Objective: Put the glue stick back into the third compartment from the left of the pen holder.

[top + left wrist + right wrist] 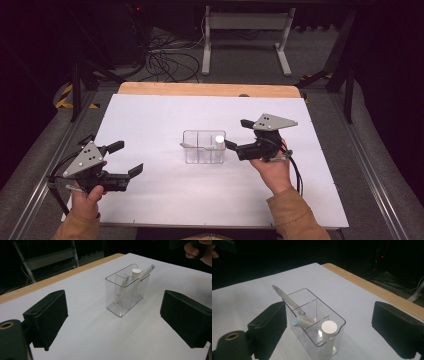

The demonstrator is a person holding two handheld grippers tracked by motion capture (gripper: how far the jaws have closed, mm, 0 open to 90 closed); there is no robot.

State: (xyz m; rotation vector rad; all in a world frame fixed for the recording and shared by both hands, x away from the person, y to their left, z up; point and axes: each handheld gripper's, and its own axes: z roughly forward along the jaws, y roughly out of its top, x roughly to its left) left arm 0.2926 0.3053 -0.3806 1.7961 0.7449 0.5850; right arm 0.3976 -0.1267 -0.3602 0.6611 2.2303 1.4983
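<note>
White table (150,120), clear organizer (203,147) holding pens – both tools, left (125,158), right (235,134), wide open, empty.

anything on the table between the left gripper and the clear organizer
Nothing: the high view shows bare white table between the left gripper and the clear organizer.

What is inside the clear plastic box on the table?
The clear box holds a white cylinder standing upright in one compartment and two pens leaning across others: a clear pen and a white pen. Their lower ends look blurred through the walls.
</note>
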